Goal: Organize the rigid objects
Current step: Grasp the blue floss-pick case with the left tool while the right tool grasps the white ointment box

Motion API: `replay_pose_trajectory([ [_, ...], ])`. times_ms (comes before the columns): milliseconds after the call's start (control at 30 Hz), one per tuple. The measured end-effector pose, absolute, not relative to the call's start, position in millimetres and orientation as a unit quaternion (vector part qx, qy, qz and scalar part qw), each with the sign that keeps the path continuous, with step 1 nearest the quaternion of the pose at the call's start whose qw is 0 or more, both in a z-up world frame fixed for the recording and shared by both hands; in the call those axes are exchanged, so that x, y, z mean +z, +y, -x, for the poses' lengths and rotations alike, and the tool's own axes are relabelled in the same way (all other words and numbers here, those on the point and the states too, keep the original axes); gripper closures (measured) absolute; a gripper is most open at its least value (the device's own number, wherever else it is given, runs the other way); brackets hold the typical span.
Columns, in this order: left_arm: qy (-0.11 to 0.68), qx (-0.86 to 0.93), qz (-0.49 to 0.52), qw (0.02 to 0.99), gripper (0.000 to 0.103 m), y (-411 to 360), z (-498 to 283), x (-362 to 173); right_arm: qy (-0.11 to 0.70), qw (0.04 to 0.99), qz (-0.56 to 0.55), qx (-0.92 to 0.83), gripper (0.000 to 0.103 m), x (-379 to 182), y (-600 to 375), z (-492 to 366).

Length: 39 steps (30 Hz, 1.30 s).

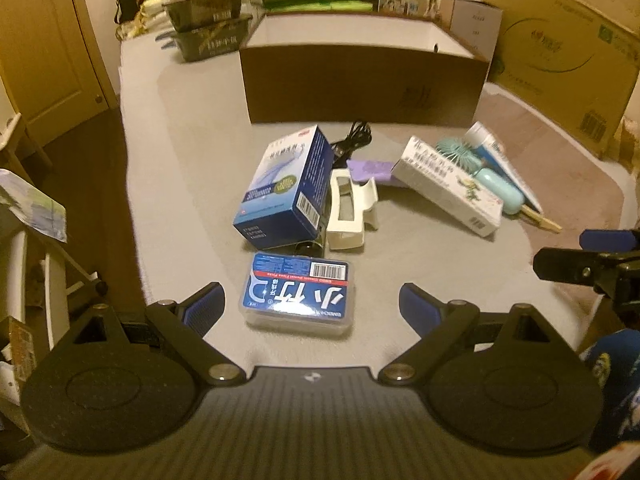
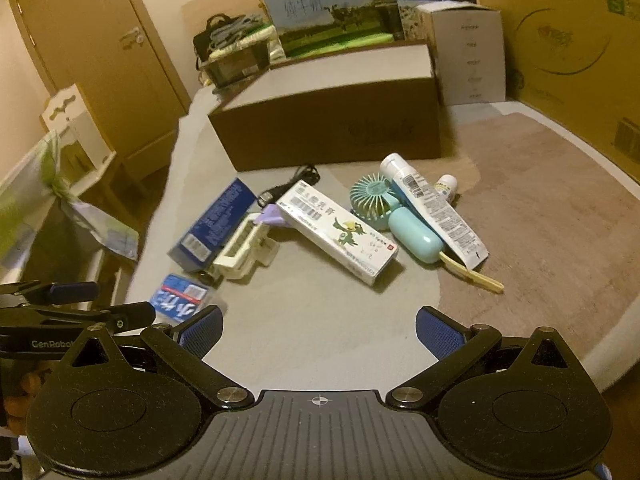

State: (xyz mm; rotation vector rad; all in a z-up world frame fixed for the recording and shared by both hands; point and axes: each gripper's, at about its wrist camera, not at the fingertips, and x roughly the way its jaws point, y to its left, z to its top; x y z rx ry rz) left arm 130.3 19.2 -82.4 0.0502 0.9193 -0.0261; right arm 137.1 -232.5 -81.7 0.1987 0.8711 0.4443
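Observation:
A pile of small items lies on the grey table before an open brown cardboard box point(image 1: 364, 84) point(image 2: 332, 128). A clear floss-pick case with a blue label point(image 1: 298, 290) point(image 2: 180, 298) lies nearest, between the fingers of my open left gripper point(image 1: 310, 306). Behind it are a blue carton point(image 1: 286, 184) point(image 2: 214, 226), a cream hair claw point(image 1: 348, 210) point(image 2: 244, 250), a white toothpaste carton point(image 1: 448, 186) point(image 2: 340, 232), a teal hand fan point(image 1: 476, 164) point(image 2: 396, 216), a toothpaste tube point(image 2: 436, 212) and a wooden stick point(image 2: 474, 274). My right gripper point(image 2: 320, 332) is open and empty, short of the pile.
A black cable point(image 1: 354, 136) and a purple item point(image 1: 370, 170) lie by the blue carton. Milk cartons point(image 2: 320, 12), a white box point(image 2: 466, 52) and a large cardboard box point(image 2: 572, 48) stand behind. Baskets point(image 1: 210, 28) sit at the back left. The table edge drops off on the left.

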Motion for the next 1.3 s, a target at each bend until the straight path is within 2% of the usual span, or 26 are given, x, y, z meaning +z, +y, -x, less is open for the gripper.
replay_pose_trajectory([
  [100,0.455,-0.012,-0.027,0.89,0.01,21.6,-143.8,-98.2,0.423,0.875,-0.081,0.221,0.009,-93.7,-227.5,-152.7],
  [267,0.471,-0.013,-0.022,0.882,0.01,25.9,-160.2,-117.7,0.425,0.872,-0.059,0.236,0.012,-108.5,-222.1,-176.7],
  [433,0.482,-0.01,-0.026,0.876,0.01,28.9,-168.4,-131.5,0.412,0.876,-0.04,0.247,0.012,-116.5,-220.2,-201.9],
  [667,0.476,-0.018,-0.035,0.879,0.017,30.4,-177.4,-137.7,0.401,0.874,0.012,0.275,0.012,-125.8,-204.9,-227.3],
  [867,0.474,-0.026,-0.038,0.88,0.018,30.5,-185.5,-138.7,0.398,0.868,0.039,0.294,0.013,-132.7,-191.7,-244.0],
  [933,0.473,-0.027,-0.039,0.88,0.018,30.2,-186.2,-139.0,0.398,0.867,0.04,0.297,0.016,-133.9,-189.1,-248.8],
  [1300,0.489,-0.031,-0.047,0.87,0.019,30.4,-192.6,-134.8,0.393,0.864,0.088,0.303,0.05,-135.9,-174.3,-252.0],
])
